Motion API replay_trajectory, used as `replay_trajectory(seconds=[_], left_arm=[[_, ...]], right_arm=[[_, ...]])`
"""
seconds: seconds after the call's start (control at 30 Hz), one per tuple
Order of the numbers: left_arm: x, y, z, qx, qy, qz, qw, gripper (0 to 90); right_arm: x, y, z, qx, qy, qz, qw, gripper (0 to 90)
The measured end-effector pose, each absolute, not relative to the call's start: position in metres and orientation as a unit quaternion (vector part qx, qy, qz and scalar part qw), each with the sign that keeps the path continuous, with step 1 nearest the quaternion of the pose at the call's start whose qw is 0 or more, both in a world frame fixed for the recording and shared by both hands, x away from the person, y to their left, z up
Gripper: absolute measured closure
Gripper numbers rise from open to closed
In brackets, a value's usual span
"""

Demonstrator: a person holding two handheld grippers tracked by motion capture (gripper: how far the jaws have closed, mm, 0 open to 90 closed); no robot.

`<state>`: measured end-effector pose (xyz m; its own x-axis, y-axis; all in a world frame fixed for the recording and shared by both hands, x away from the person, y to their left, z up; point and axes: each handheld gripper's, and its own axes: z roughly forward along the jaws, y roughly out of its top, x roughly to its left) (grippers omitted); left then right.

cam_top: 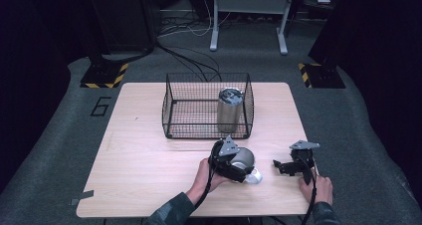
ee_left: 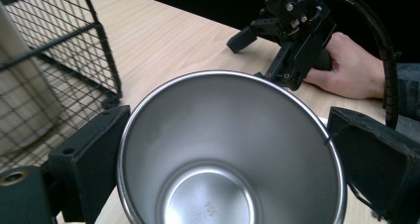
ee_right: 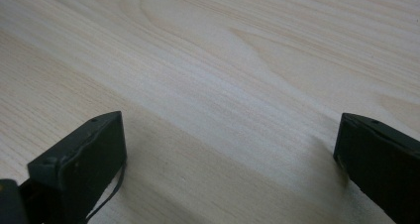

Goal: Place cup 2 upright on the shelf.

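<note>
Nearest to the high camera are the two forearms of the person, coming in from the lower edge, each hand holding one tool. Under them the wooden worktop (cam_top: pixel 149 175) is the largest thing, pale and mostly bare. On its far half stands one black wire basket (cam_top: pixel 179 108), open at the top. Inside it, toward its right side, one steel cup (cam_top: pixel 229 110) stands upright; I judge it was put there as its place for collecting.

A second steel cup (ee_left: pixel 233 149) is near the front edge of the worktop, clamped between the jaws of the left tool (cam_top: pixel 234 169). In the left gripper view both pads press on the outer wall just under the rim, and the open mouth faces the camera, so the cup seems to be tilted or lying on its side. Probably it is gripped like this to be carried to the basket.

The right tool (cam_top: pixel 284 166) is to the right of this cup, low over bare wood, spread wide with nothing between its jaws.

So: two cups, one basket, two tools.
</note>
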<state>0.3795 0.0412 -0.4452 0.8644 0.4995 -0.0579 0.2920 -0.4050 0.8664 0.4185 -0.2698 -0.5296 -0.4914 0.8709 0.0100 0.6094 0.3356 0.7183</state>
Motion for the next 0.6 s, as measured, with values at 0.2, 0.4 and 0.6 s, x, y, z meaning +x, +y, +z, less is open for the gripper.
replay_trajectory(seconds=[0.2,0.4,0.6], left_arm=[[0.379,0.052,-0.44,0.831,0.237,0.113,0.49,6.3],[0.379,0.064,-0.436,0.824,0.248,0.119,0.495,6.2],[0.38,0.075,-0.431,0.822,0.253,0.132,0.494,6.2]], right_arm=[[0.418,-0.27,-0.53,0.464,0.795,0.339,0.193,0.0],[0.418,-0.27,-0.529,0.463,0.797,0.337,0.194,0.0],[0.418,-0.271,-0.529,0.461,0.798,0.337,0.193,0.0]])
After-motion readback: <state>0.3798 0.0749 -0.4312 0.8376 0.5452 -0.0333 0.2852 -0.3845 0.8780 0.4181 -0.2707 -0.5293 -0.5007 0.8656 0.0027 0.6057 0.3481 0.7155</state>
